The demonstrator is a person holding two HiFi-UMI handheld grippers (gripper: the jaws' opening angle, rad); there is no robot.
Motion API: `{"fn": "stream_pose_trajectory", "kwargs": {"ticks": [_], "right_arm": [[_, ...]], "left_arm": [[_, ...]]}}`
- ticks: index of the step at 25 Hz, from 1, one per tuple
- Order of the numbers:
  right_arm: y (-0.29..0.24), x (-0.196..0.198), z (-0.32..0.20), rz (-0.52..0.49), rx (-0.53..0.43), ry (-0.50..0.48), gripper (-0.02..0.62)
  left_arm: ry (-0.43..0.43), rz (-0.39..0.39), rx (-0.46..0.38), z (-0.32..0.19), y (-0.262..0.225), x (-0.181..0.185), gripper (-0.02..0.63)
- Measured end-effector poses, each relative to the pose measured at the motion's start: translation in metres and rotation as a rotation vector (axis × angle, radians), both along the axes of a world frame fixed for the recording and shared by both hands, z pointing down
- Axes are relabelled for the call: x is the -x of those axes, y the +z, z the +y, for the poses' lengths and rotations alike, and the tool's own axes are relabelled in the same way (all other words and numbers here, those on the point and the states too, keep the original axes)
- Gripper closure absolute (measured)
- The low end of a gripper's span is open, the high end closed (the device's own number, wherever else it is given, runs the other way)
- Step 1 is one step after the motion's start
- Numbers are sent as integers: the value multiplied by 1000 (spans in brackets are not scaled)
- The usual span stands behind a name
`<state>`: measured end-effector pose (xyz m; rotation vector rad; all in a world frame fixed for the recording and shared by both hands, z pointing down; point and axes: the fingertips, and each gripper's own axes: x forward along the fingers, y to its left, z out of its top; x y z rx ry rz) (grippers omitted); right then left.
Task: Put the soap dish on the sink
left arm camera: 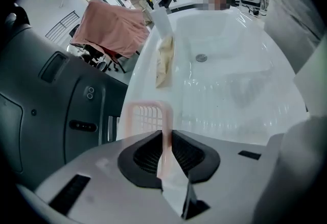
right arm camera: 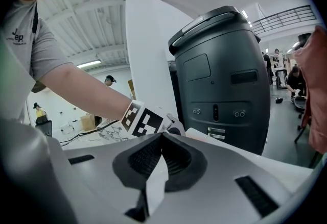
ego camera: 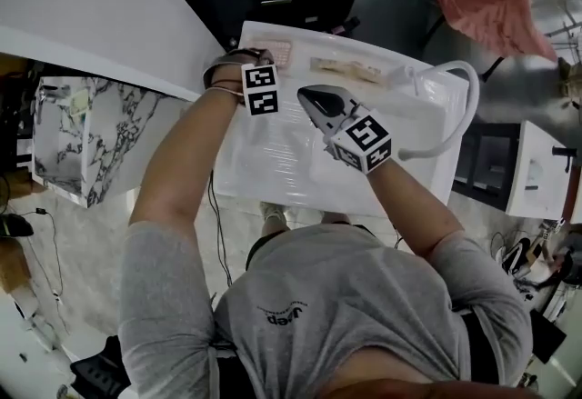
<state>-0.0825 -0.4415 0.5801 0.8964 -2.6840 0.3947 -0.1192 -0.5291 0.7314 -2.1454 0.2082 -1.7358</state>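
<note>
As I judge it, the step in hand is the setting down. The left tongs (left arm camera: pixel 166 141) are clamped on the thin upright wall of the pink plastic soap dish (left arm camera: pixel 147 117). The dish stands out just ahead of them, over the flat ledge of the white glossy sink (left arm camera: pixel 240 95). I cannot tell whether the dish touches the ledge yet. The right tongs (right arm camera: pixel 162 142) are pressed together with nothing between them and hang above the basin, near the left ones.

The next move probably calls for lowering the dish flat onto the ledge, then opening the left tongs and drawing them back without dragging it.

The dish looks light, with rounded corners and a grid bottom, and its thin wall gives only a narrow grip. The sink is smooth and seems wrapped in wrinkled clear film, so it may be slippery. Further ahead of the left tongs a flat beige piece (left arm camera: pixel 164 62) lies on the same ledge, beside the foot of the white curved tap (ego camera: pixel 452 106).
</note>
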Motion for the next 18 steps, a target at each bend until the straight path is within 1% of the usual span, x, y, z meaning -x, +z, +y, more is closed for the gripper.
{"fn": "stream_pose_trajectory", "kwargs": {"ticks": [5,11,14,18], "right_arm": [[15,-5,1,16,55,-1,543],[14,-7,-3,-12,43,9,543],[14,-7,-3,-16,49,7,543],[11,-7,-2,-21,46,3,543]], "left_arm": [[39,-60,-21,-12,21,-7,545],[66,-93,-12,-12,34,-14,543],[76,-101,-9,-10,38,-16,540],[68,-91,-9,-11,39,-18,535]]}}
